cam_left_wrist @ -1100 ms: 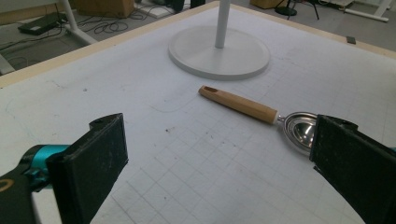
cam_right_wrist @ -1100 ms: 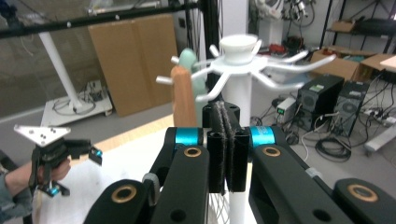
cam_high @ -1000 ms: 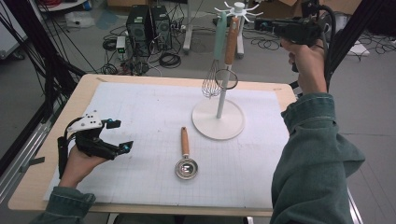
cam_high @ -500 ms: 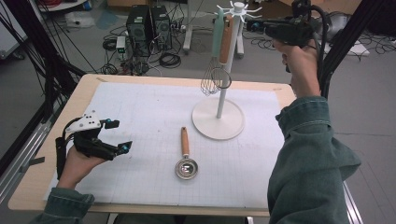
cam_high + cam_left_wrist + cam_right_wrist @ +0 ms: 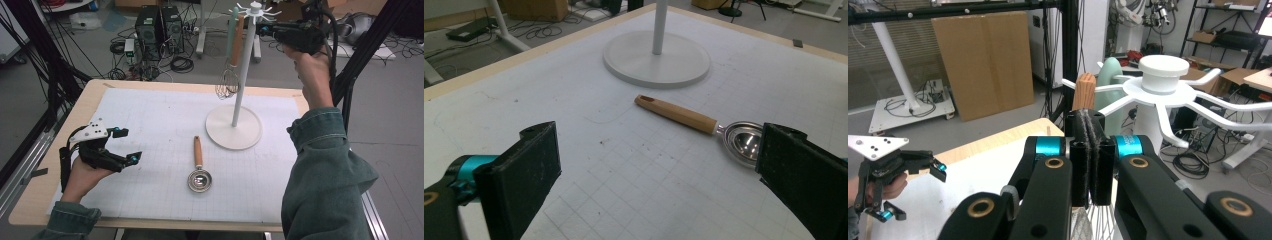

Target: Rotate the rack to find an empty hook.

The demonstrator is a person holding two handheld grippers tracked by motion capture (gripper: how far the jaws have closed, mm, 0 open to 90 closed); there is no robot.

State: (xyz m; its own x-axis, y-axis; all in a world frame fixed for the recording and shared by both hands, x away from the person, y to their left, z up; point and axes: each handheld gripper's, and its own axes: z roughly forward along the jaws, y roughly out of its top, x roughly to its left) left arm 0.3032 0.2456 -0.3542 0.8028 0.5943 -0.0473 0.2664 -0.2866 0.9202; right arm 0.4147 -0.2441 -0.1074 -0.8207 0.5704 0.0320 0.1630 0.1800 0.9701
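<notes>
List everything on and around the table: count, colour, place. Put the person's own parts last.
Table: one, light wood edge, under a white gridded mat.
Utensil stand: one, white, round base on the mat's far right, spoked top.
Whisk: one, metal wires with wooden handle, hanging from the stand.
Mint-green utensil: one, hanging beside the whisk.
Scoop: one, steel bowl with wooden handle, lying mid-mat.
Computer towers: two, black, on the floor beyond the table.
Left hand-held gripper: one, black, jaws open, low over the mat's left side.
Right hand-held gripper: one, black, jaws shut, raised at the stand's top.
Sleeves: two, dark green.
</notes>
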